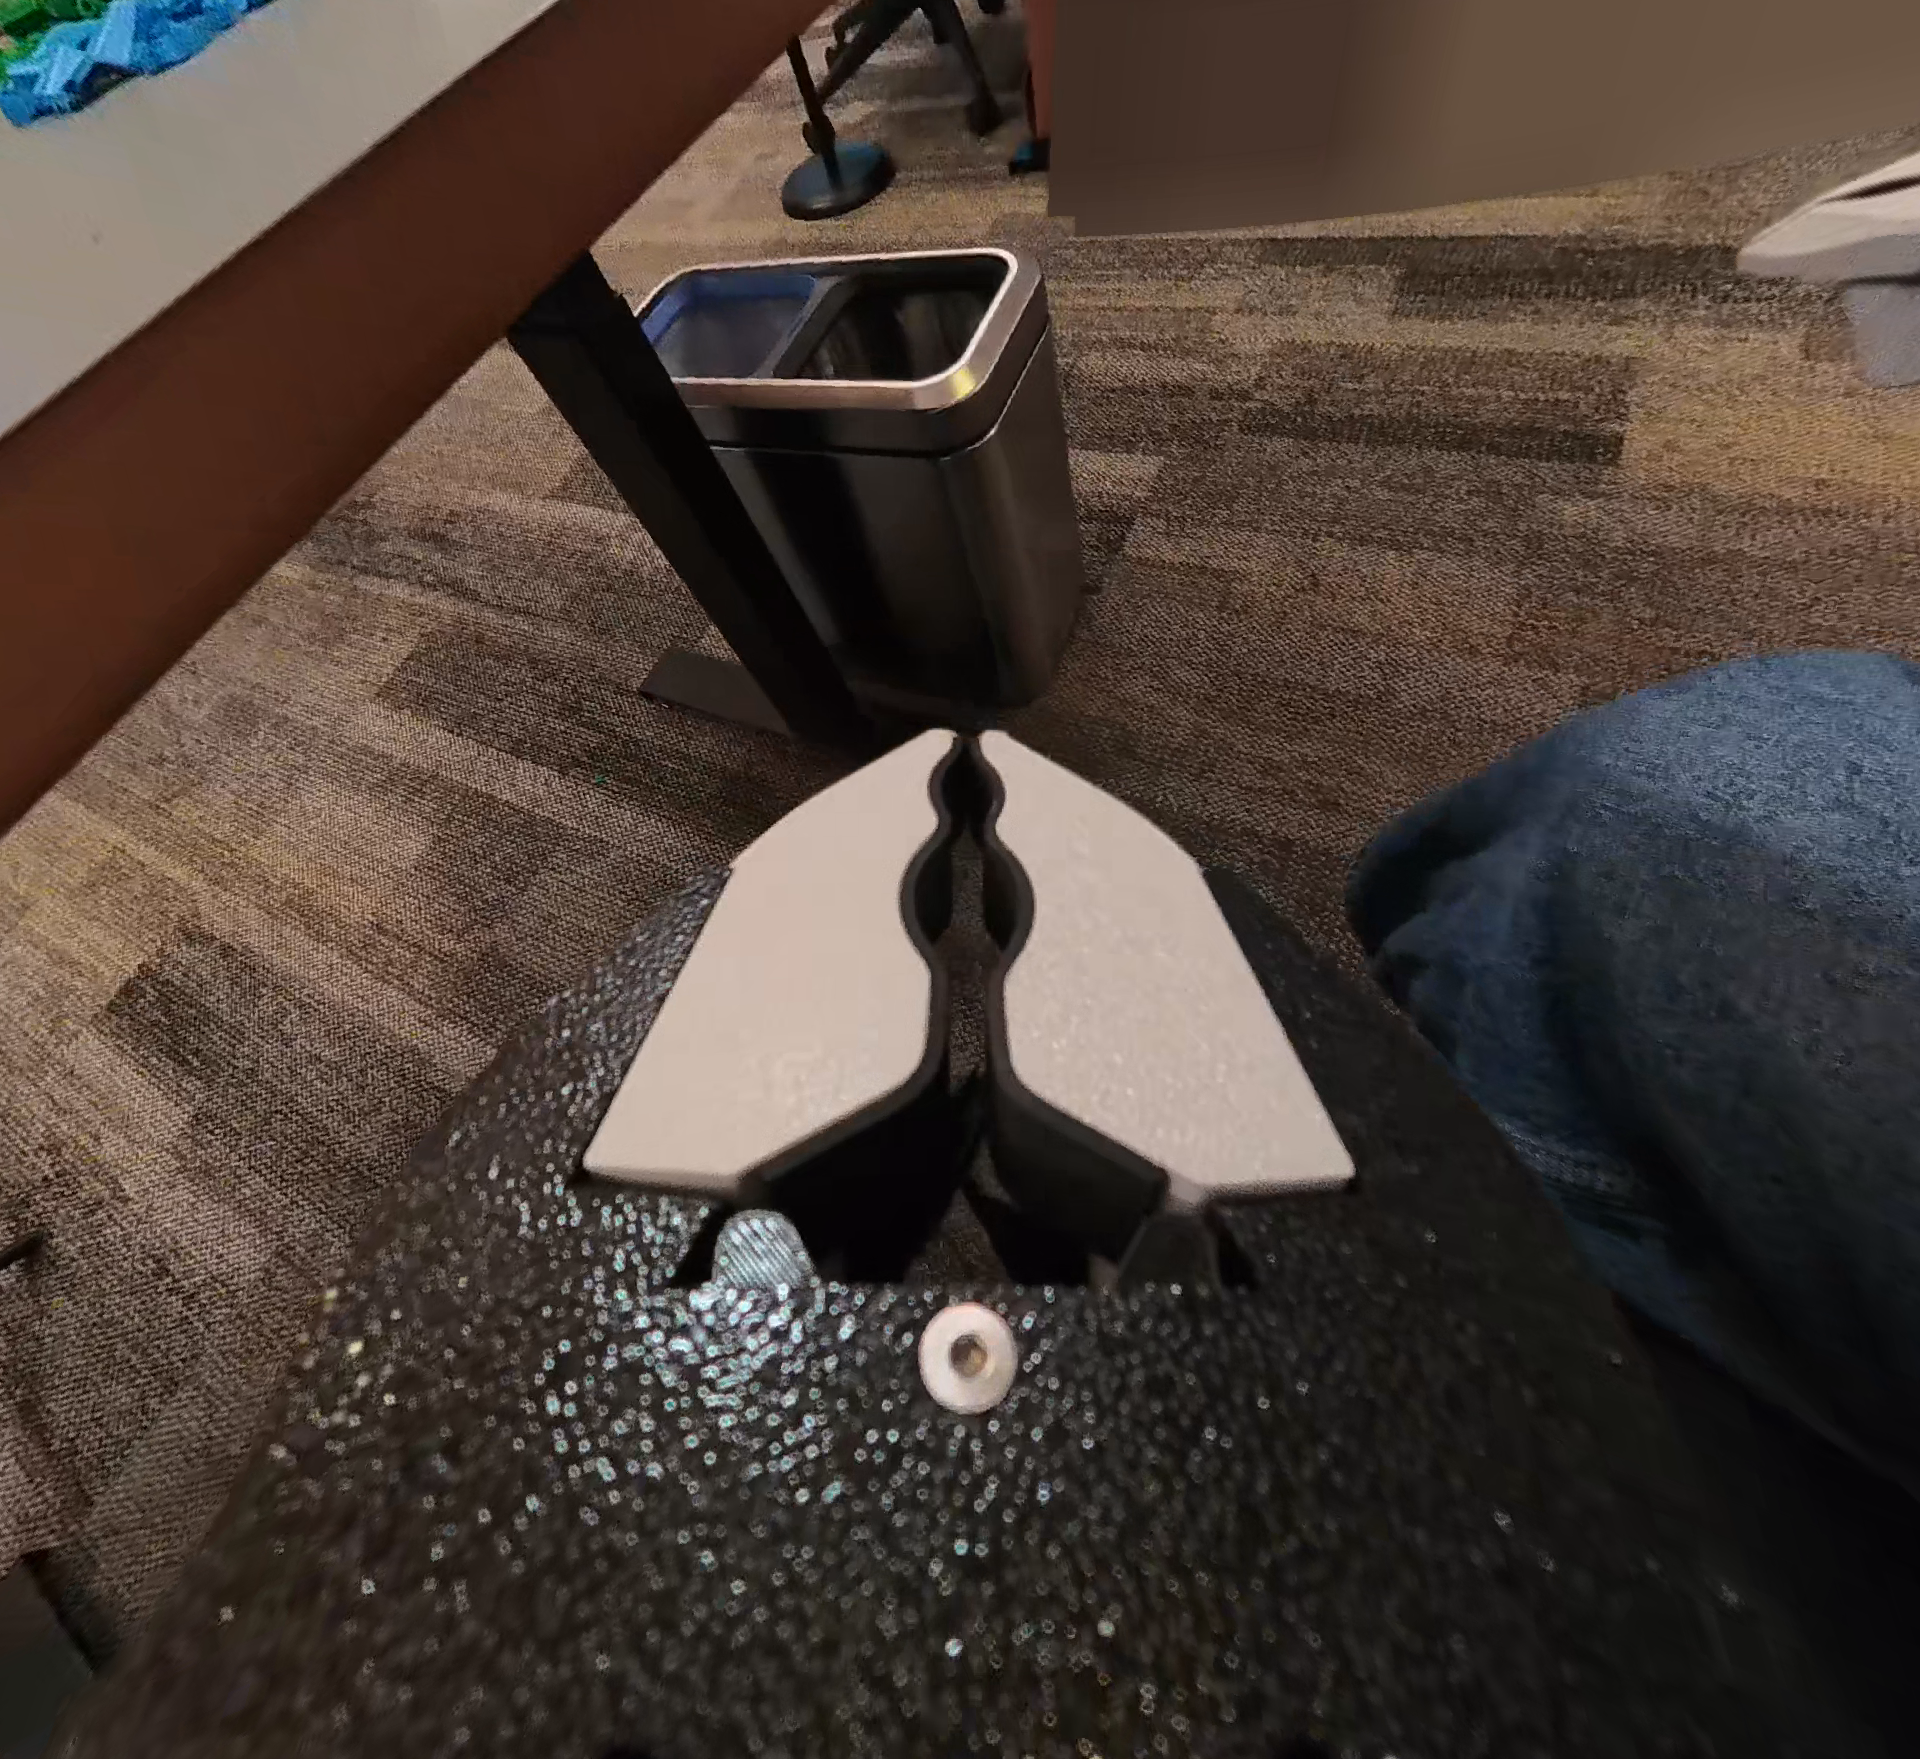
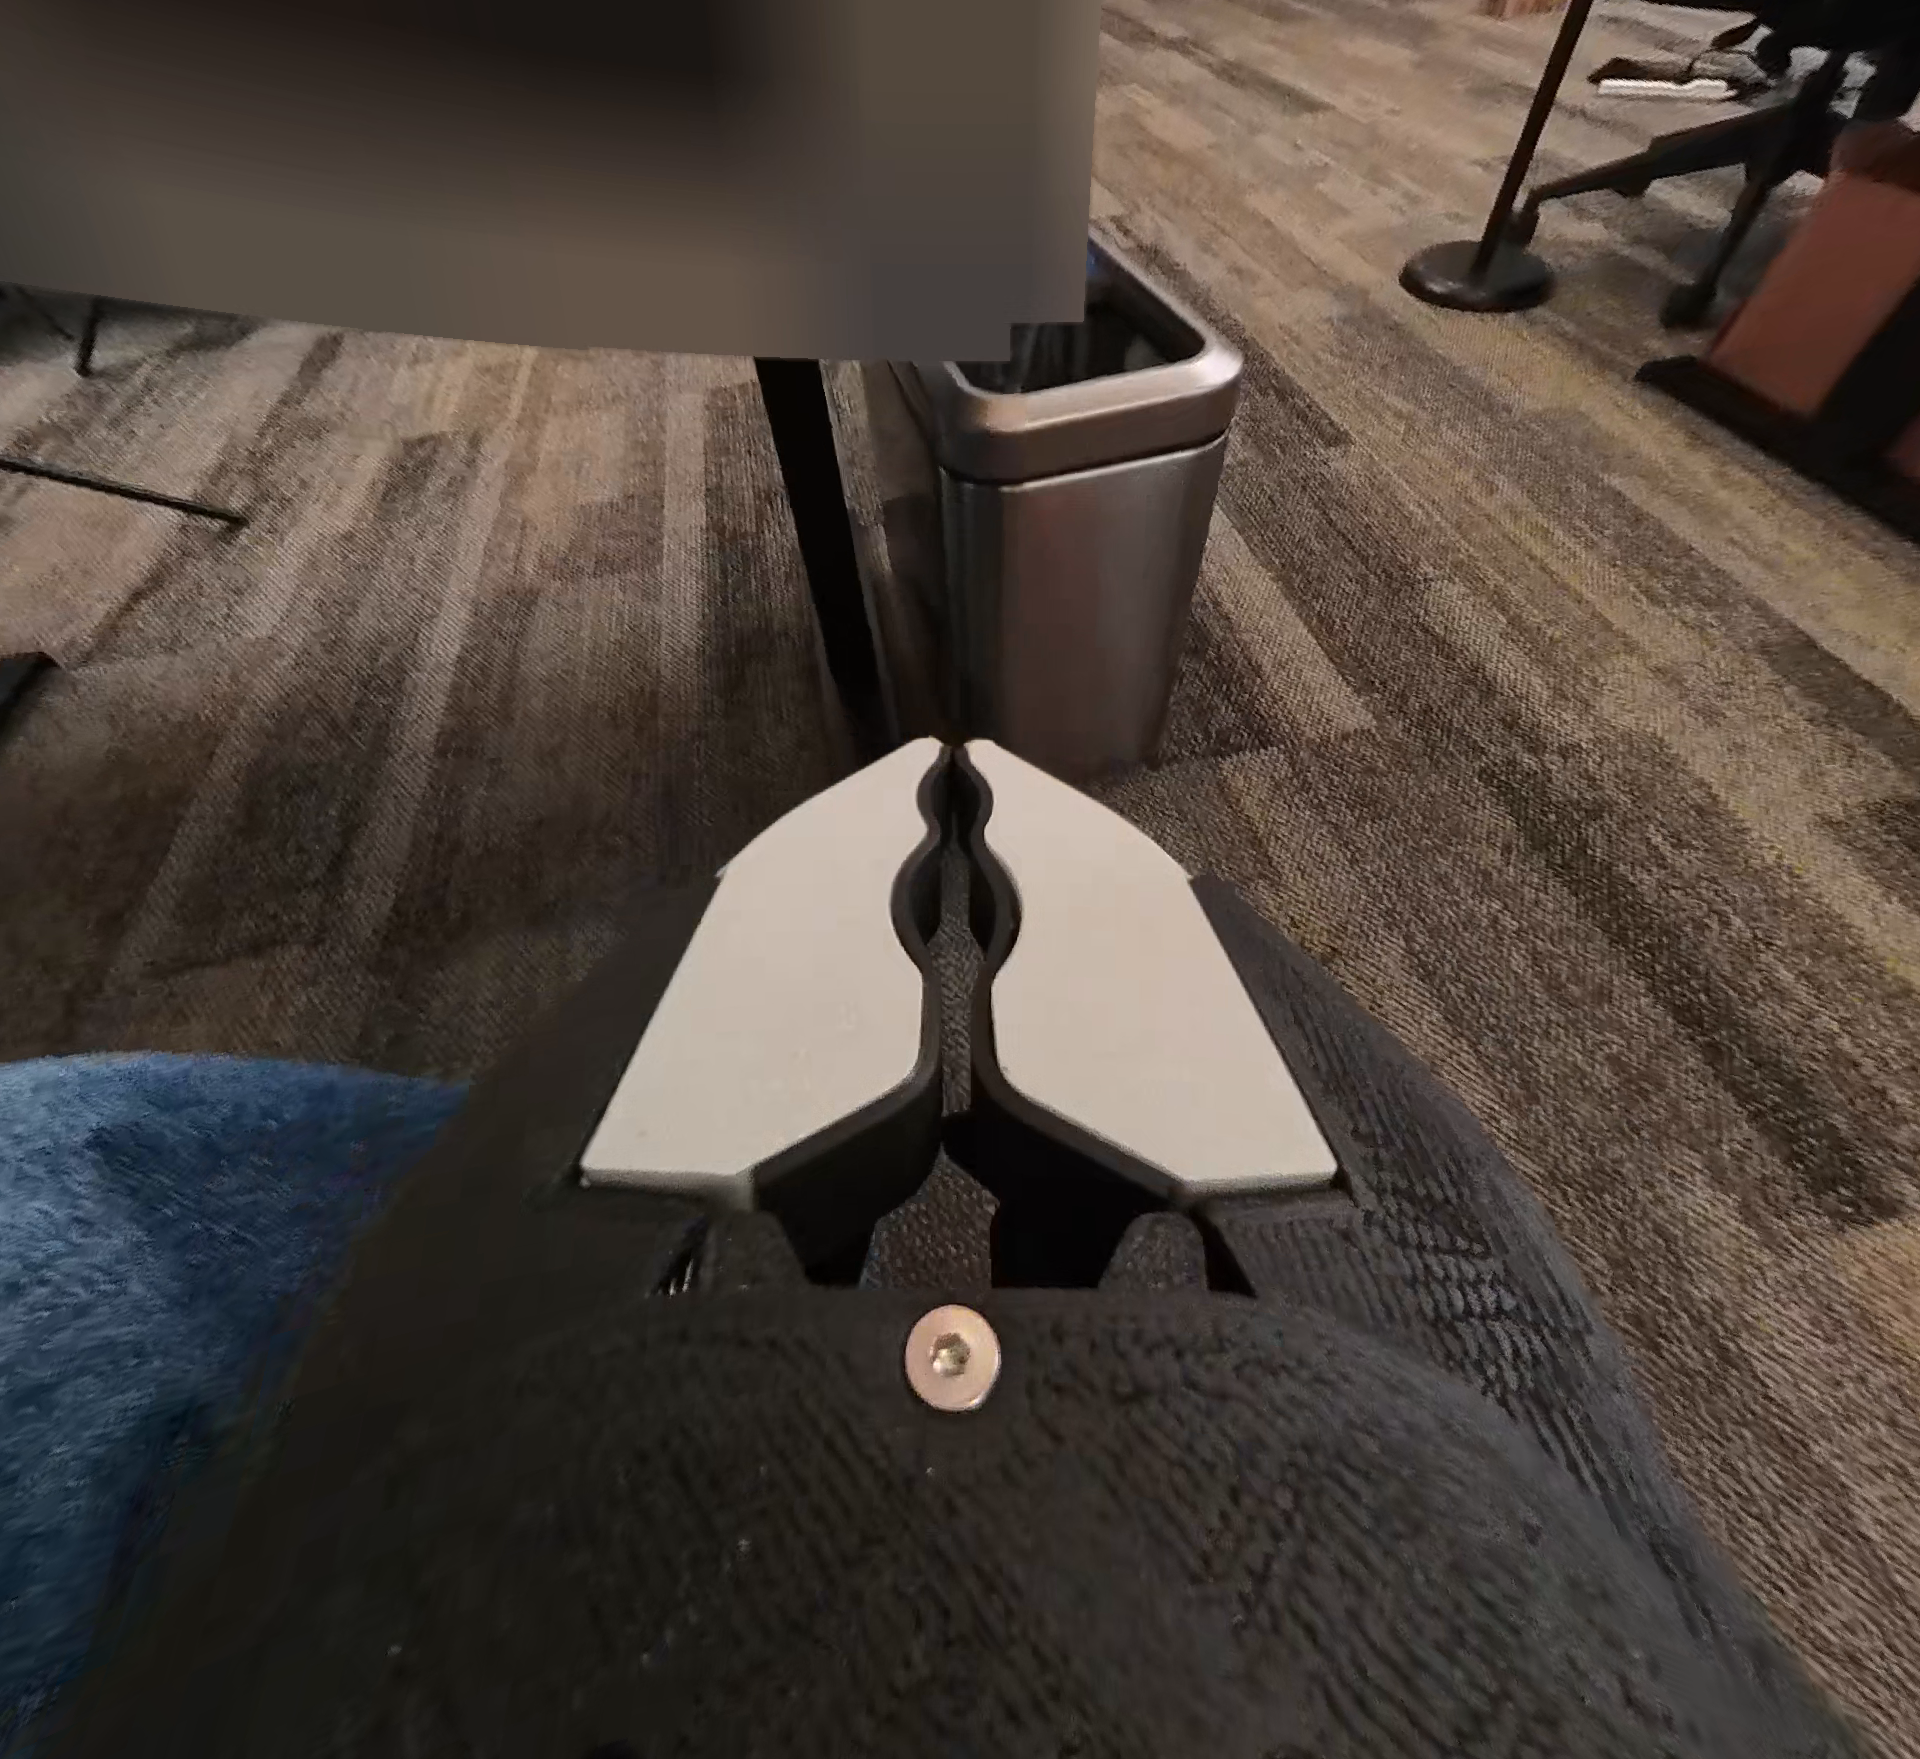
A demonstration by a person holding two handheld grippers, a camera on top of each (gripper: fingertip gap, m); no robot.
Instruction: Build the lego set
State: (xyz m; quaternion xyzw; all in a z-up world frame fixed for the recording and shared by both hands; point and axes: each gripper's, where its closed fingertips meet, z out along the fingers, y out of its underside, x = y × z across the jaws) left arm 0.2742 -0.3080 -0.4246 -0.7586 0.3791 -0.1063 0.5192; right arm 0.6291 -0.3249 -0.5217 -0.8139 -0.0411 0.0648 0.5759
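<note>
My left gripper point(image 1: 966, 739) is shut with nothing between its grey fingers point(image 1: 831, 961). It hangs low over the carpet, pointing at a metal two-part waste bin point(image 1: 914, 504) beside a black table leg point(image 1: 665, 504). My right gripper point(image 2: 954, 747) is also shut and empty, low over the carpet, pointing at the same bin point(image 2: 1091, 546) and table leg point(image 2: 821, 504). A person's knee in blue jeans sits right of the left gripper point(image 1: 1662, 982) and left of the right gripper point(image 2: 156, 1242).
A table point(image 1: 208, 182) with a brown edge stands at the upper left, with several blue and green plastic parts point(image 1: 135, 36) on it. A black stand with a round base point(image 2: 1475, 270) and an office chair point(image 2: 1766, 120) are at the right. Carpet point(image 2: 1558, 774) covers the floor. The tips of one gripper are about 35 cm away from the tips of the other.
</note>
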